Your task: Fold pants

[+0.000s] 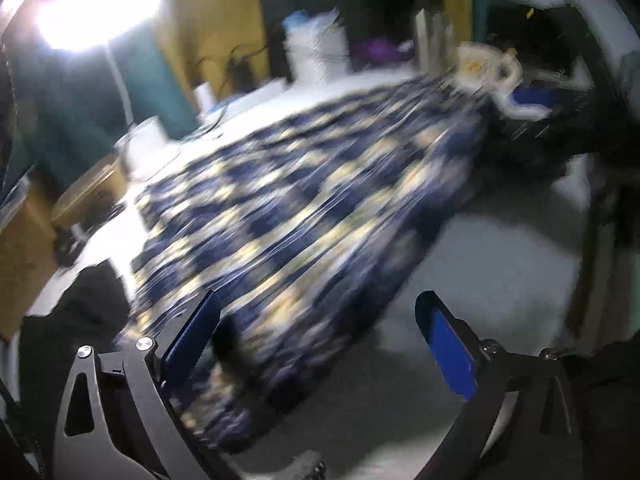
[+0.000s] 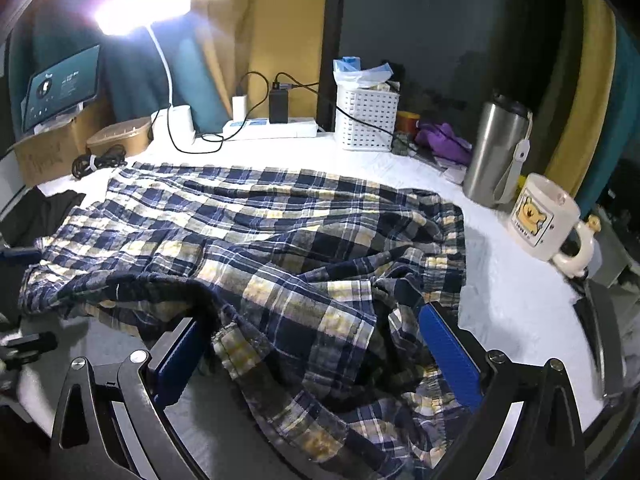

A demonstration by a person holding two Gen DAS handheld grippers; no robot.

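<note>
Between your right gripper's (image 2: 316, 356) spread fingers lies a rumpled bunch of the plaid pants (image 2: 248, 240), with nothing pinched yet; the cloth rests on the white table (image 2: 500, 240) and runs away from you leftward, its long axis heading toward the far left. Your right hand is the nearer one for a grab. Your left gripper (image 1: 316, 344) is also open and holds nothing, with the pants (image 1: 304, 200) stretching ahead and to the upper right of it; that view is smeared, so the exact edge is probably, not certainly, under its left finger. Farther right of your right gripper stand a mug (image 2: 544, 220) and a steel tumbler (image 2: 496, 152), well apart from the cloth.
</note>
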